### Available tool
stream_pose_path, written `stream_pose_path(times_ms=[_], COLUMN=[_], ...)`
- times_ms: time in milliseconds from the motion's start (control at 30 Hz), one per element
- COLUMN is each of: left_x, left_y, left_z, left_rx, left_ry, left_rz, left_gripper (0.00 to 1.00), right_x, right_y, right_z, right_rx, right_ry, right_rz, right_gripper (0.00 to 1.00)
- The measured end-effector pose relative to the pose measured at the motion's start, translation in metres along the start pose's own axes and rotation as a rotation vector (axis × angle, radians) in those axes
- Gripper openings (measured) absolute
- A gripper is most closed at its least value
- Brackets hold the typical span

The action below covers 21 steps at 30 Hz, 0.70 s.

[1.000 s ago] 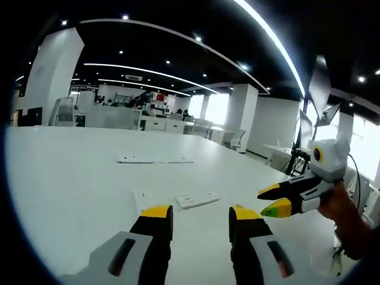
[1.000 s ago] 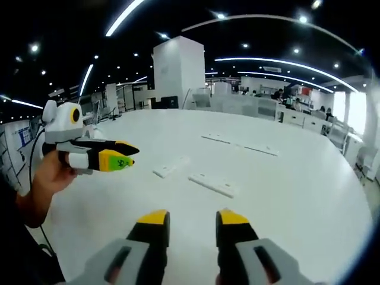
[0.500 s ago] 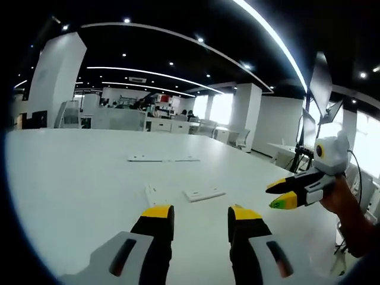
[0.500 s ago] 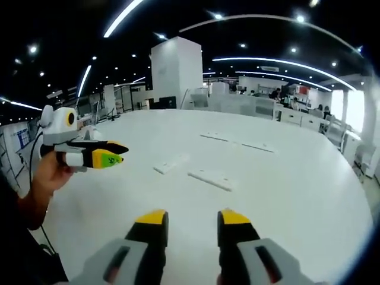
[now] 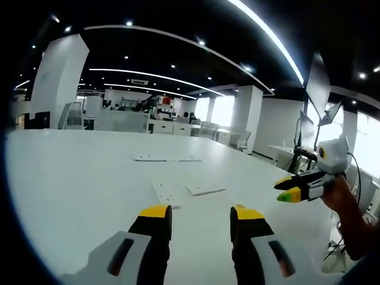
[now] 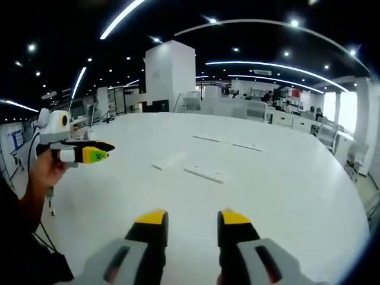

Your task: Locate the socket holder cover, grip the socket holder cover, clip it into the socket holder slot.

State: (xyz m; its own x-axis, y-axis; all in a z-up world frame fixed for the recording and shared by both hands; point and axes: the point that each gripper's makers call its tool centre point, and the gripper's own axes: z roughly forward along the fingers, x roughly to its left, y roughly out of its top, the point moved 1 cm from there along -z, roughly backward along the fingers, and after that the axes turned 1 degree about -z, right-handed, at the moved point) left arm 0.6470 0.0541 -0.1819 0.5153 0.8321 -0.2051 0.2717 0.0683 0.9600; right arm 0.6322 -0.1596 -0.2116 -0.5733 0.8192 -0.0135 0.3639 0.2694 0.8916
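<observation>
A: Start with the biggest thing. What is everything lying on?

B: A wide white table [image 5: 71, 178]. It has four flat white pieces on it. The holder [image 5: 206, 189] is the landmark, a thin oblong plate near the middle. The cover [image 5: 165, 193] lies just beside it, off one end and at an angle to it. Well beyond the holder sit two more strips [image 5: 166, 158], end to end. In the right gripper view the holder [image 6: 203, 174] is the nearer plate and the cover [image 6: 168, 161] is the one past it. I am guessing which plate is which, since they look alike at this range.

A: And the tools?

B: The left gripper [image 5: 196, 215] hangs above the table, short of the holder, with its jaws standing apart and nothing between them. The right gripper [image 6: 190, 218] is the same, parted and empty. In the left gripper view the right gripper [image 5: 289, 189] is held off to one side of the holder, and its tips look close together.

A: How should the cover handle?

B: It is probably light, stiff, smooth plastic that lies flush on the table. It would likely slide if nudged. I would pinch it across the short width near the middle, and squarely, since a thin clip edge may crack if twisted.
</observation>
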Motion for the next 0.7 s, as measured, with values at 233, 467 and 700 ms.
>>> stream_pose_path(times_ms=[233, 467, 700], left_x=[0.005, 0.012, 0.007], left_y=[-0.004, -0.007, -0.008], left_z=[-0.018, -0.034, -0.043], left_rx=[0.01, 0.028, 0.027], left_ry=[0.019, 0.075, 0.091], left_rz=[-0.002, 0.034, 0.043], left_gripper=[0.4, 0.41, 0.41], right_x=[0.0, -0.004, -0.003], right_y=[-0.007, -0.018, -0.024], right_z=[-0.012, -0.023, -0.035], right_rx=[0.004, 0.02, 0.01], right_ry=[-0.016, -0.052, -0.054], right_rz=[0.005, 0.011, 0.041], right_gripper=[0.35, 0.36, 0.36])
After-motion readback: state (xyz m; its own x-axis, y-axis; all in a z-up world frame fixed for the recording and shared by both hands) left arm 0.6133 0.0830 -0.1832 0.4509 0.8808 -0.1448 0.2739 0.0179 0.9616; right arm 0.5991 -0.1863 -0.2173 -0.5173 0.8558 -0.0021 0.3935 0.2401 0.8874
